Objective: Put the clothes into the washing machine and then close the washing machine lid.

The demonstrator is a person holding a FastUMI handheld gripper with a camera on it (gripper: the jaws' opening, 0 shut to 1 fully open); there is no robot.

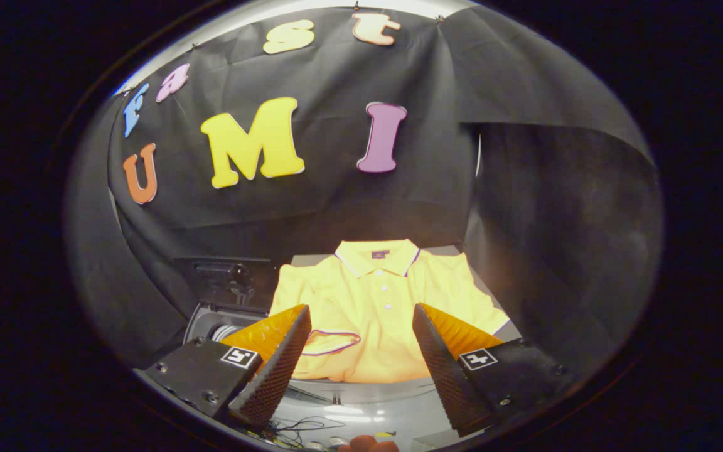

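Note:
A yellow polo shirt (377, 301) with white buttons and a dark-trimmed collar lies spread flat on a grey surface (374, 392), just ahead of and beyond the fingers. My gripper (361, 314) is open, its two fingers standing wide apart above the shirt's lower half with nothing pressed between them. To the left of the shirt, behind the left finger, I see the washing machine's opening (220, 326) with its dark lid (226, 282) raised behind it.
Black cloth walls close in at the back, left and right. Thin cables (302, 430) lie on the pale floor below the surface's front edge. A bit of a hand (368, 444) shows under the fingers.

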